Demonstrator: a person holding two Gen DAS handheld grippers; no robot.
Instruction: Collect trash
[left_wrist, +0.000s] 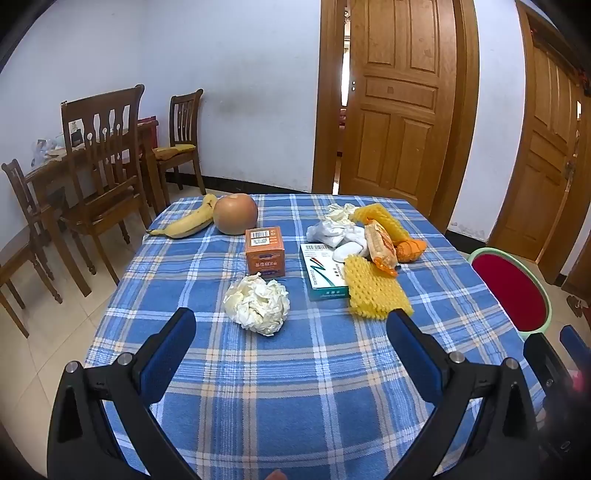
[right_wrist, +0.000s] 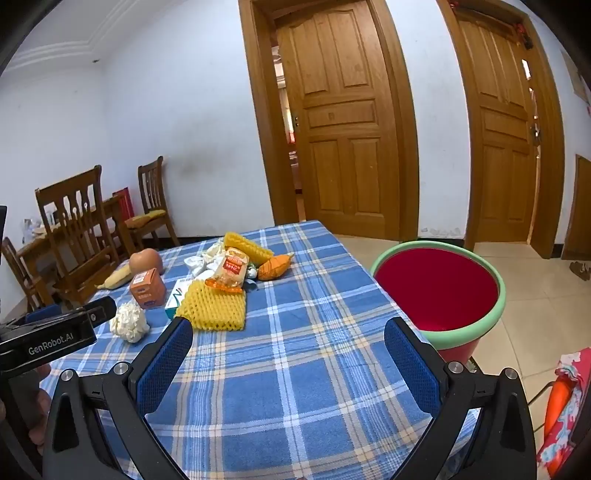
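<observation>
Eyeing crumpled tissue wad (left_wrist: 256, 304) just ahead, between my left gripper's (left_wrist: 291, 349) spread tips | right gripper (right_wrist: 288, 358) spread too, empty, bin (right_wrist: 495, 317) beside it | feather-light, squishy, I'd pinch mid-wad

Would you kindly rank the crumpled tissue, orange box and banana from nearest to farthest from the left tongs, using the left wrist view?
1. Crumpled tissue, just ahead of the open left tongs.
2. Orange box, right behind it.
3. Banana, far-left edge.
</observation>
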